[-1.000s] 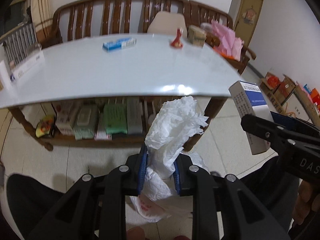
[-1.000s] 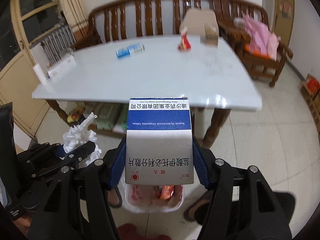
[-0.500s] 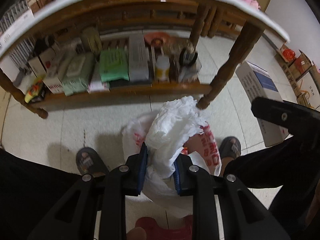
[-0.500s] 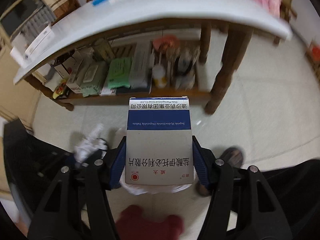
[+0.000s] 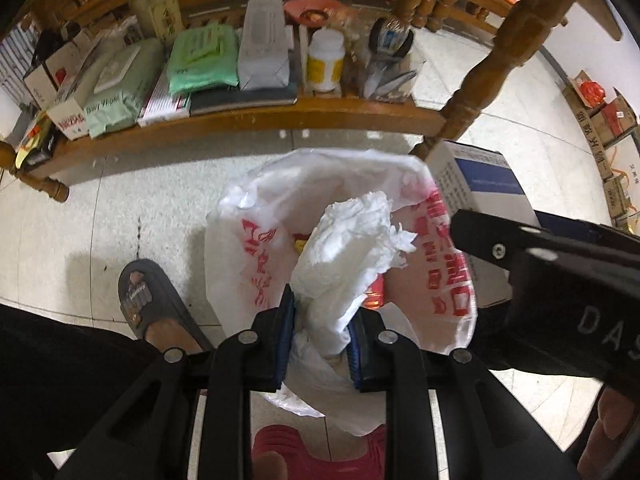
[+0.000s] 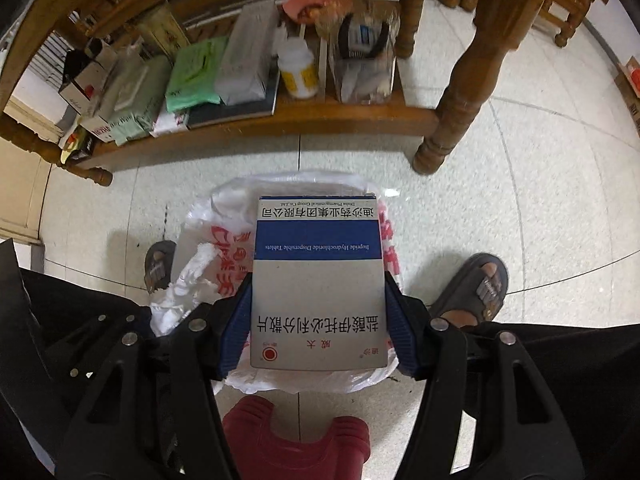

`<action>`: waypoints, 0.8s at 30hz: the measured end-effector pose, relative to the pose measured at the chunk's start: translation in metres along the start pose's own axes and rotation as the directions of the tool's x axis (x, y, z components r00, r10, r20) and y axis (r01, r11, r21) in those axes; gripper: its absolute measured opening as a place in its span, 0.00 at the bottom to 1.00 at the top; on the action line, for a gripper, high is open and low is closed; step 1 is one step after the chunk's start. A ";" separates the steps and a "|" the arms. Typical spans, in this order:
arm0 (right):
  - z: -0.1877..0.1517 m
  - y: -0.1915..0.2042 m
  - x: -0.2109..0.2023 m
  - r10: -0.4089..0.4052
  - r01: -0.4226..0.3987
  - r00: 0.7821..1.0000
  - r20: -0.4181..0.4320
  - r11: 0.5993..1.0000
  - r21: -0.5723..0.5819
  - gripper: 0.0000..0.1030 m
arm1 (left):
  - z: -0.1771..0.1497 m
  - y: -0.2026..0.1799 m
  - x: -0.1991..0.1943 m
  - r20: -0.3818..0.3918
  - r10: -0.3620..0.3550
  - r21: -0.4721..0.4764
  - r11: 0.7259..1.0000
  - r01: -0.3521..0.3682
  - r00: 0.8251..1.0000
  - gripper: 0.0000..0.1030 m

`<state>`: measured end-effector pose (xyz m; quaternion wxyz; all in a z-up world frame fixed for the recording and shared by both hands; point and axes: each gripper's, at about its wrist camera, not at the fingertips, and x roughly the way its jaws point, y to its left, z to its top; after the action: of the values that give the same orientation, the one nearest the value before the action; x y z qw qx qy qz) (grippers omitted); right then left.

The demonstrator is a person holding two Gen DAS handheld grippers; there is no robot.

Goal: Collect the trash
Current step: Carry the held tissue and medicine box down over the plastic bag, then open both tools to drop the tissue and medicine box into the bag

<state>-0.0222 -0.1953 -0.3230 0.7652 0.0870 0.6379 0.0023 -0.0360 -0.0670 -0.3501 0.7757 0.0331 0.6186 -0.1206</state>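
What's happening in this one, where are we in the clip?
A person is collecting trash with two handheld grippers. The left gripper is shut on crumpled white tissue, the right gripper on a blue-and-white medicine box. Both hang over the open plastic bag on the floor; nothing is dropped yet.

crumpled tissue (image 5: pixel 344 256) clamped, over trash bag (image 5: pixel 256 248)

The crumpled tissue (image 5: pixel 348 248) was plain white, the plastic bag (image 5: pixel 256 248) white with red lettering, the medicine box (image 6: pixel 318 280) white under a blue band (black characters, one red dot), and the stool (image 6: pixel 296 440) dark red.
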 end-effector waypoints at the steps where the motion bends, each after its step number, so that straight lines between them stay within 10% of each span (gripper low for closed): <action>1: 0.000 -0.001 0.005 0.001 -0.001 1.000 -0.005 1.000 0.006 0.57 | -0.001 0.003 0.005 -0.012 -0.005 -0.010 1.000 0.005 1.000 0.22; 24: -0.002 0.004 0.080 -0.037 0.038 0.992 -0.118 0.999 0.006 0.58 | -0.008 0.019 0.063 -0.120 0.012 -0.074 0.997 -0.021 0.993 0.23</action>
<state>-0.0087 -0.1816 -0.4009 0.7256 0.0778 0.6836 -0.0096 -0.0266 -0.0557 -0.4154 0.7389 0.0164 0.6677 -0.0888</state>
